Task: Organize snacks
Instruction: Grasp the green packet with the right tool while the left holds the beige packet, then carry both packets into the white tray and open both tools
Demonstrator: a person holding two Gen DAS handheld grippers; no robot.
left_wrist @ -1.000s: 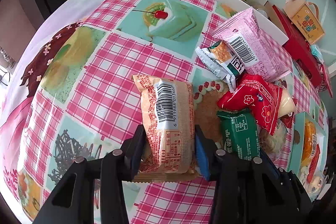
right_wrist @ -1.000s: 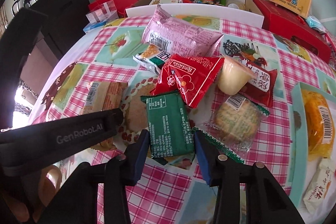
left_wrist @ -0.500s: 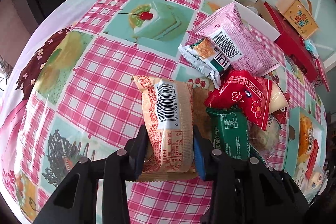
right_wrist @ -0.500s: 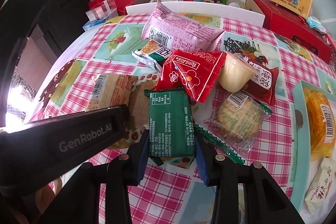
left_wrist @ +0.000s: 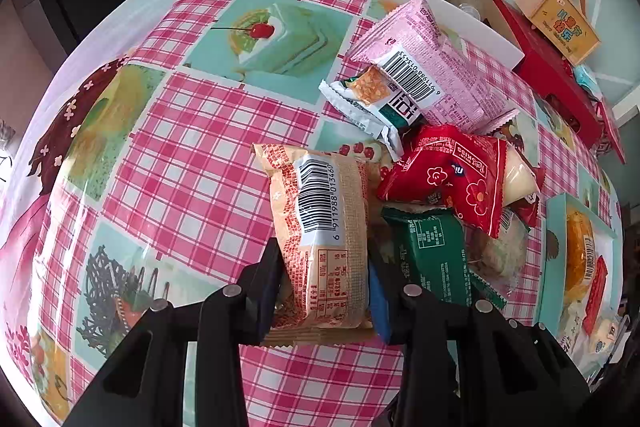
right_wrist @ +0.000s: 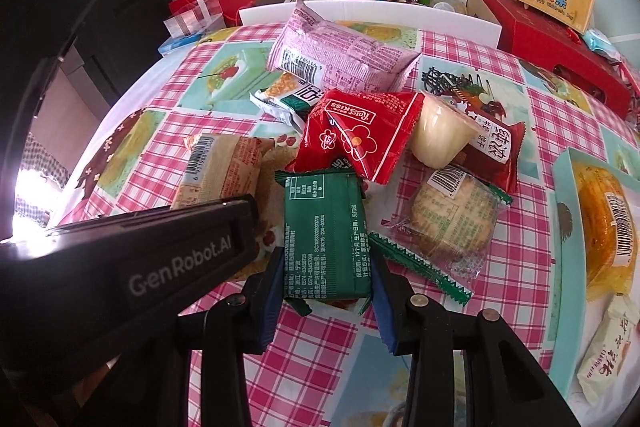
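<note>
My left gripper (left_wrist: 326,287) is shut on an orange snack packet (left_wrist: 324,239) with a barcode, its pads pressed on both sides. The same orange packet (right_wrist: 224,169) lies left of the pile in the right wrist view, behind the left gripper's black body (right_wrist: 132,267). My right gripper (right_wrist: 326,291) is shut on a dark green packet (right_wrist: 325,235), and that green packet (left_wrist: 434,255) sits just right of the orange one. Behind them lie a red packet (right_wrist: 356,139), a pink packet (right_wrist: 336,55) and a white-green packet (right_wrist: 288,99).
A pale jelly cup (right_wrist: 440,137), a dark red packet (right_wrist: 494,151) and a clear-wrapped round cake (right_wrist: 452,219) lie right of the pile. A light blue tray (right_wrist: 564,187) at the right holds a yellow cake and a small packet. Red boxes (right_wrist: 560,39) and clutter stand beyond the table's far edge.
Both grippers closed onto their packets. The left gripper with the orange packet shifted toward the pile, so it stands closer to the green packet.
</note>
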